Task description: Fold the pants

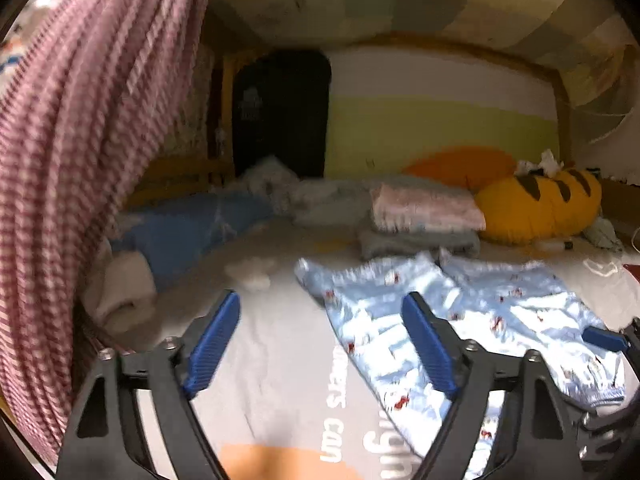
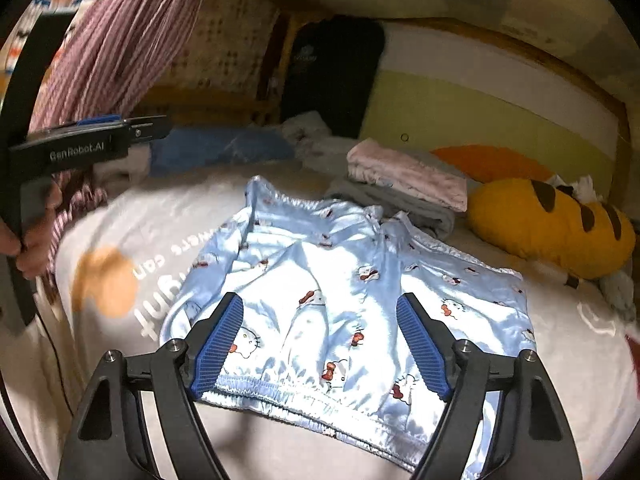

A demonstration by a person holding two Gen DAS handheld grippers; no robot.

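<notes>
The pants (image 2: 340,300), pale blue satin printed with small cartoon cats and red bows, lay spread on the bed (image 2: 580,352), filling the middle of the right wrist view with the gathered waistband along the lower edge and the legs running toward the upper part of the frame. In the left wrist view they lay in the lower right.

The right tongs (image 2: 320,344) were spread apart above the waistband end of the pants, with nothing pinched between the blue pads. The left tongs (image 1: 320,344) were also spread and empty, over the grey bed cover with white lettering, their right finger in front of the pants' edge.

A hand (image 2: 34,236) at the left edge of the right wrist view gripped the left tool's handle. A pink striped cloth (image 1: 72,152) hung in the upper left. Behind the pants sat a stack of folded clothes (image 2: 404,176), and to the right a yellow striped plush (image 2: 552,228).
</notes>
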